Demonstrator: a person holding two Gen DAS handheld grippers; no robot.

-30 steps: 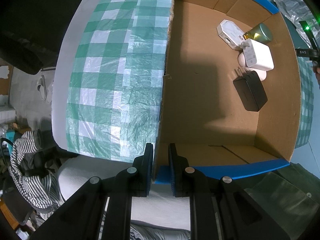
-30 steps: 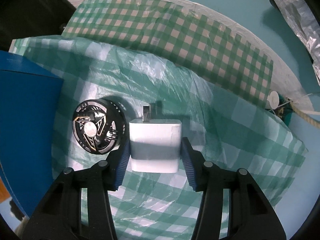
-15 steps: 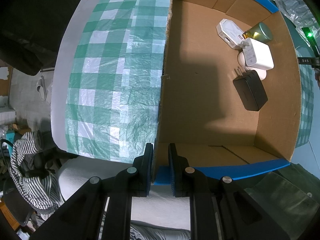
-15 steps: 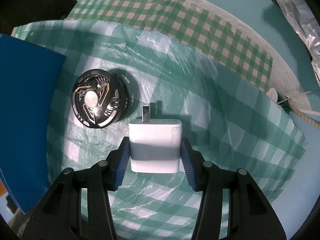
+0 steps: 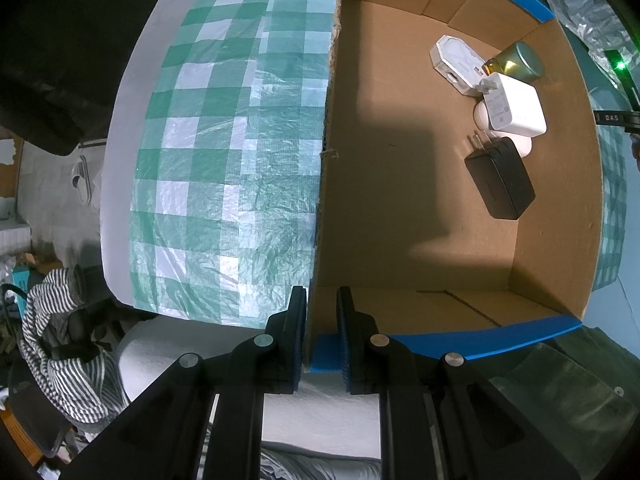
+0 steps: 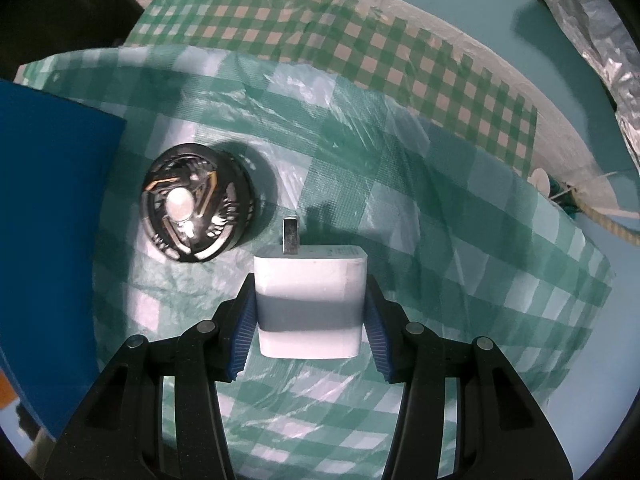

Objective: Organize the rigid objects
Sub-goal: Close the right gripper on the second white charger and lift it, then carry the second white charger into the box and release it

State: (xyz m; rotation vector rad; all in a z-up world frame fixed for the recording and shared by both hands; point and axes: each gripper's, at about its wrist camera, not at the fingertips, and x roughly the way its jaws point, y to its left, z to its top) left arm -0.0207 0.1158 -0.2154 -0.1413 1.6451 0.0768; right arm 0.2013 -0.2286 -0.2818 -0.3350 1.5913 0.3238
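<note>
My right gripper [image 6: 310, 304] is shut on a white plug charger [image 6: 309, 300], its prong pointing away, held above the green checked cloth [image 6: 460, 240]. A round black fan-like disc [image 6: 196, 213] lies on the cloth to the charger's upper left. My left gripper [image 5: 322, 312] is shut on the near corner of the cardboard box [image 5: 324, 184], pinching its wall. Inside the box, at the far right, lie a black charger [image 5: 502, 179], a white charger [image 5: 514, 106], a white octagonal case [image 5: 456, 62] and a gold-green cylinder [image 5: 516, 62].
The box's blue outer wall [image 6: 44, 220] stands at the left of the right wrist view. Silver foil [image 6: 592, 28] and a rope [image 6: 600, 216] lie at the right. Striped cloth [image 5: 60, 340] hangs below the table edge at the left.
The right gripper has lifted with the white charger; the black disc and the cloth have slid away below it. The left gripper has stayed put on the box corner.
</note>
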